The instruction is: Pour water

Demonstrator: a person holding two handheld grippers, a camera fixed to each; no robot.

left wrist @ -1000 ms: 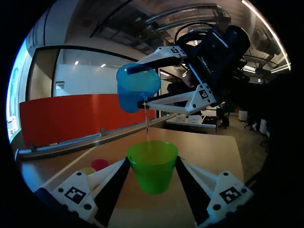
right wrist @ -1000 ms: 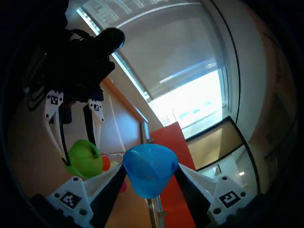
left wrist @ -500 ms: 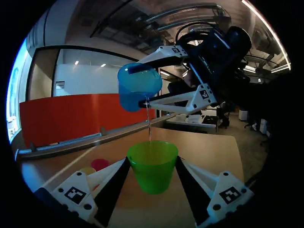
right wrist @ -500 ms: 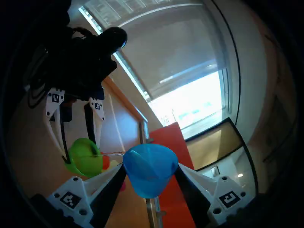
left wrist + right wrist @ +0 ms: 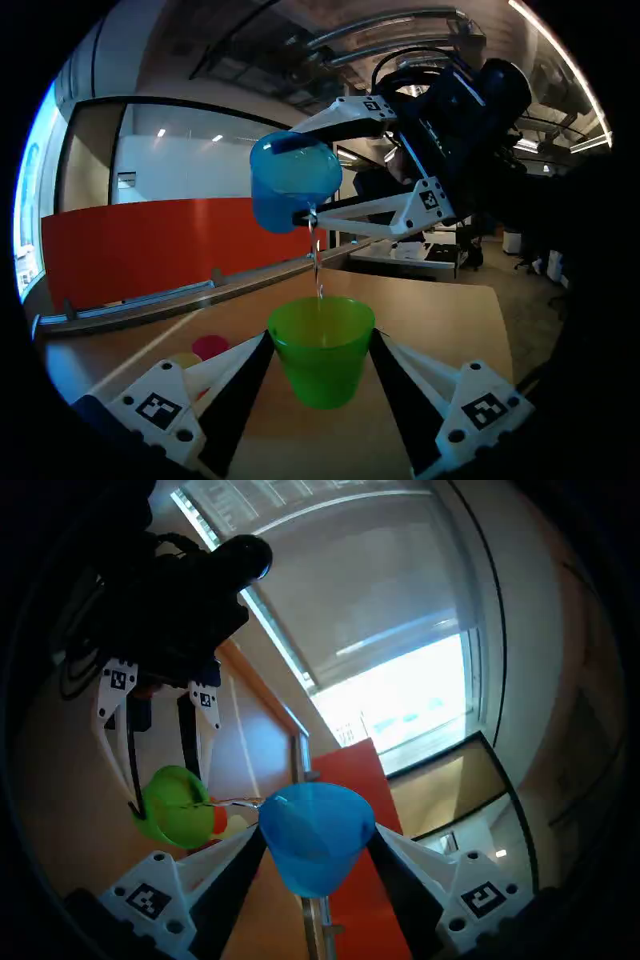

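The green cup (image 5: 322, 352) and the blue cup (image 5: 290, 190) above it look like smooth, glossy, translucent plastic, the table (image 5: 448, 320) under the green cup like matt pale wood, the fingers (image 5: 200, 370) flanking it like matt white plastic.

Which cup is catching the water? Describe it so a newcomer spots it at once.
Start at the wooden table in front of the orange wall. The left gripper grips the green cup there. It is the one with a thin stream falling in from the tilted blue cup above, unlike the small red cup at the side.
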